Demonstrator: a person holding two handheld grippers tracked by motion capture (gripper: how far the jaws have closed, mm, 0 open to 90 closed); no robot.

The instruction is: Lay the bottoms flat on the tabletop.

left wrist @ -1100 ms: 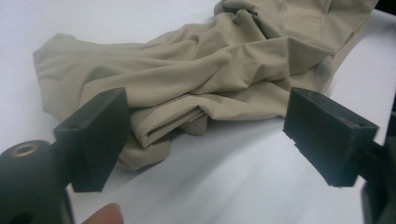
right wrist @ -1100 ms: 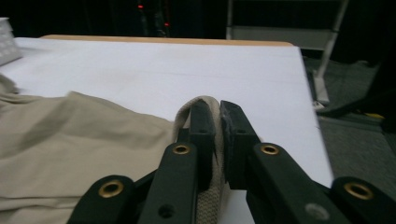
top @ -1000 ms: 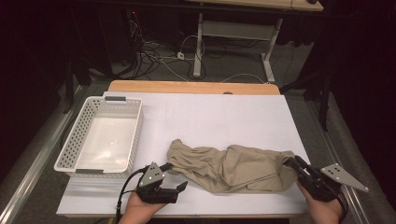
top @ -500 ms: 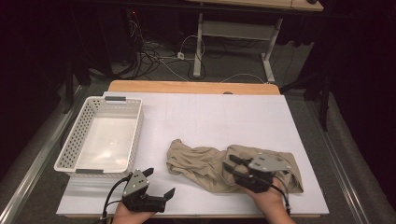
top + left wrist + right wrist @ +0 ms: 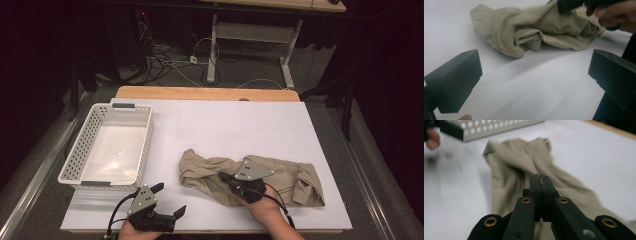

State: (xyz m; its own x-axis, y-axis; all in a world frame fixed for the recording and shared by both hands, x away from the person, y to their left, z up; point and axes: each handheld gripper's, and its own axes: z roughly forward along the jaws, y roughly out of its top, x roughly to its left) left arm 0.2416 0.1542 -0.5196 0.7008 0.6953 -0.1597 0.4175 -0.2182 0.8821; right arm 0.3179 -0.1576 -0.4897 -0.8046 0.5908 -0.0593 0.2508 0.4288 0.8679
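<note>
The white perforated plastic basket (image 5: pixel 107 150) sits empty at the left of the counter (image 5: pixel 260 125). At the near edge, the left gripper (image 5: pixel 170 201) has let go, its jaws apart over bare surface. The right gripper (image 5: pixel 226 177) has carried the khaki trouser end leftward, folding the soft, creased trousers (image 5: pixel 295 175) at centre-right in half; its jaws have just closed, apparently pinching cloth.

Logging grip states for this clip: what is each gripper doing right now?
Left gripper: open, holding nothing, off the beige garment.
Right gripper: jaws just closed and now shut, over the garment; whether fabric is pinched cannot be told.
</note>
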